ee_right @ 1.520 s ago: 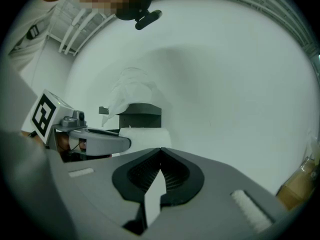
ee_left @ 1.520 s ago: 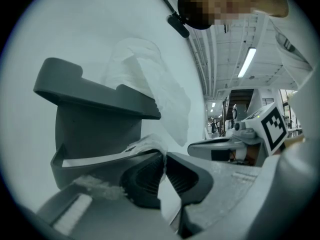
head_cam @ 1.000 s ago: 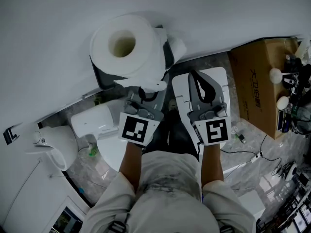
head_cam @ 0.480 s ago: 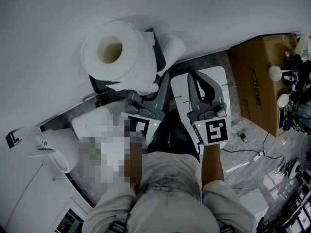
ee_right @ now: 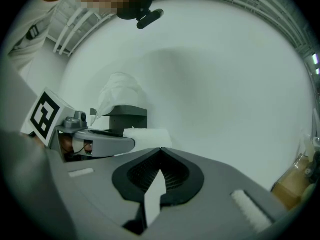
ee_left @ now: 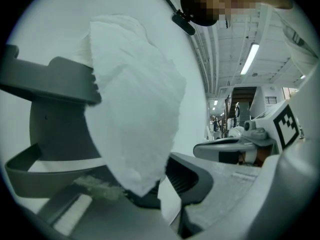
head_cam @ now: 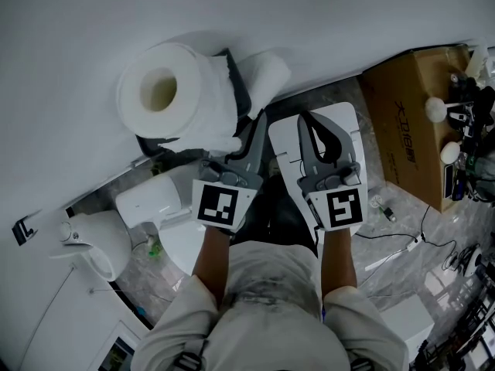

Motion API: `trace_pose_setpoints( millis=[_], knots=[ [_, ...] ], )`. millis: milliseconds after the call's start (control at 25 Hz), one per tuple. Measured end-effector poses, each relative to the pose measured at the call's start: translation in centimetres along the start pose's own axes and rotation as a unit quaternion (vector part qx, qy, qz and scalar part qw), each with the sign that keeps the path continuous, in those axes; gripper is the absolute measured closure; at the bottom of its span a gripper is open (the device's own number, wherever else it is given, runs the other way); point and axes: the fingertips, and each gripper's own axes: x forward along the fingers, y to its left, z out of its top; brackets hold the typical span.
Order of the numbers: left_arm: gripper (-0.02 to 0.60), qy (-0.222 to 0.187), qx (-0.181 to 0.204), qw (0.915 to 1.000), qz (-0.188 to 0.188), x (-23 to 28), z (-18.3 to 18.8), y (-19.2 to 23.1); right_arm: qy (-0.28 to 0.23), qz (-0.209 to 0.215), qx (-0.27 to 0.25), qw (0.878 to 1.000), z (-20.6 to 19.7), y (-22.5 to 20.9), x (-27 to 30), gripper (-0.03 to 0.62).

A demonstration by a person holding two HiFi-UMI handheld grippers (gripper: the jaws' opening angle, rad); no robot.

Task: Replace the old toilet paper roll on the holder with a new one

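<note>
Both held level: left gripper (ee_left: 145, 191) pinches the toilet paper roll (head_cam: 166, 91) before the holder (head_cam: 241, 91), right gripper (ee_right: 160, 150) closed, empty, rightward, bare wall (head_cam: 348, 22) beyond.

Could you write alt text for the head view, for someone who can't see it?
Seen from above, a person's left gripper pinches the loose end of a fat toilet paper roll at a dark holder on a white wall. The right gripper hangs beside it, fingers shut and empty; a cardboard box stands to the right.
</note>
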Motion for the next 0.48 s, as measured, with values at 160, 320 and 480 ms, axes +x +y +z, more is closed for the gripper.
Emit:
trace_pose_setpoints(
  millis=[160,320,480],
  knots=[
    [0.563,0.000,-0.001,1.0000,0.000,0.21,0.14,-0.21,0.000,-0.003,0.001,1.000,0.12,-0.14,-0.12,0.592],
    [0.563,0.001,-0.001,1.0000,-0.002,0.59,0.21,-0.43,-0.001,-0.006,0.001,1.000,0.11,-0.39,-0.14,0.592],
    [0.563,0.000,-0.003,1.0000,0.002,0.83,0.23,-0.47,-0.001,-0.009,0.003,1.000,0.05,-0.63,-0.27,0.592]
  ],
)
